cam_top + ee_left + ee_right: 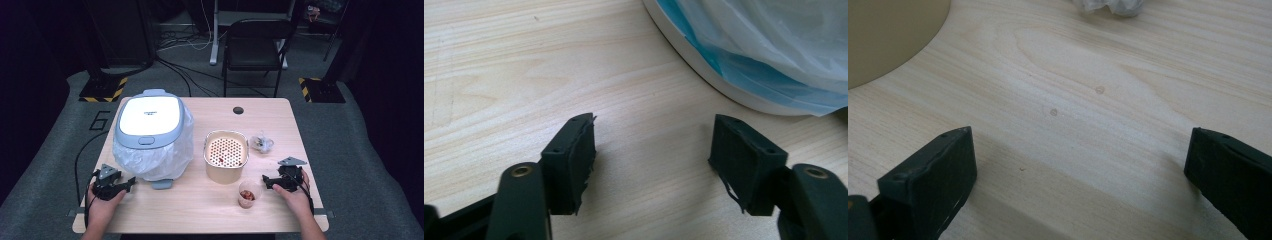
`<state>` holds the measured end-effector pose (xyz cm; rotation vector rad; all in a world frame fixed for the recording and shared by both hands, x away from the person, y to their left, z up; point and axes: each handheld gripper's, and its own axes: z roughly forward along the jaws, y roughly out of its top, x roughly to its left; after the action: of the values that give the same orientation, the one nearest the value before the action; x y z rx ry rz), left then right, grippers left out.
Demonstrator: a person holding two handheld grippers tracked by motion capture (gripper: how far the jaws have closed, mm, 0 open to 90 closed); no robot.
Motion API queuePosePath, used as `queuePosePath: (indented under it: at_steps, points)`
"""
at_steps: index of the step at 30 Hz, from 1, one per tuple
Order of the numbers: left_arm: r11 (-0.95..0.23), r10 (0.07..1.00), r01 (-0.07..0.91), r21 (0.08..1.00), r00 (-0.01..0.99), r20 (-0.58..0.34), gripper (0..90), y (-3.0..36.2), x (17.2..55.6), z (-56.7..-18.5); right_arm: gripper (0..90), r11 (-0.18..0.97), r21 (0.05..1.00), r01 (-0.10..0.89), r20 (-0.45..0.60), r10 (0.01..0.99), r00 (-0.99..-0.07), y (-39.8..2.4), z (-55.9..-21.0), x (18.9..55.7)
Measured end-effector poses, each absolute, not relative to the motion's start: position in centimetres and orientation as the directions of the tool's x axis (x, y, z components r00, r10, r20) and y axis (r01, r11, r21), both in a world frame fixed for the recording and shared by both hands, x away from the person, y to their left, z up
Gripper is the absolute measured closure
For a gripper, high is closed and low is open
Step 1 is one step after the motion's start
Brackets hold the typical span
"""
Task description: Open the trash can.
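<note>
Pale wooden table, seemingly dark room.

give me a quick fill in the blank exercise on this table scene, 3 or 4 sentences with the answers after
1. The white appliance with the grey lid stands wrapped in a clear plastic ____.
2. The perforated beige basket stands between the appliance and the crumpled ____ near the right table edge.
3. The small clear cup of reddish food stands nearest the ____ gripper.
4. The fingers of the left gripper are ____, with nothing between them.

Missing words: bag; wrapper; right; open
</note>
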<state>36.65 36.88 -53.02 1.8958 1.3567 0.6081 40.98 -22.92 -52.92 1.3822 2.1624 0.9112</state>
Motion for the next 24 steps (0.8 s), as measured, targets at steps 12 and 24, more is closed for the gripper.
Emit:
queuePosePath:
  at_steps: [12, 24]
  points:
    - [-0.187, 0.947, 0.604, 0.774, 0.321, -0.022, 37.2, 36.77, 36.64, -53.02, 0.0, 0.294, 0.715, 0.635, 0.001, 0.907, -0.421, -22.92, -52.93, 40.98]
    - [-0.244, 0.927, 0.631, 0.736, 0.376, -0.016, 61.7, 36.7, 36.6, -52.17, 0.0, 0.304, 0.715, 0.629, -0.005, 0.902, -0.431, -23.04, -52.95, 40.91]
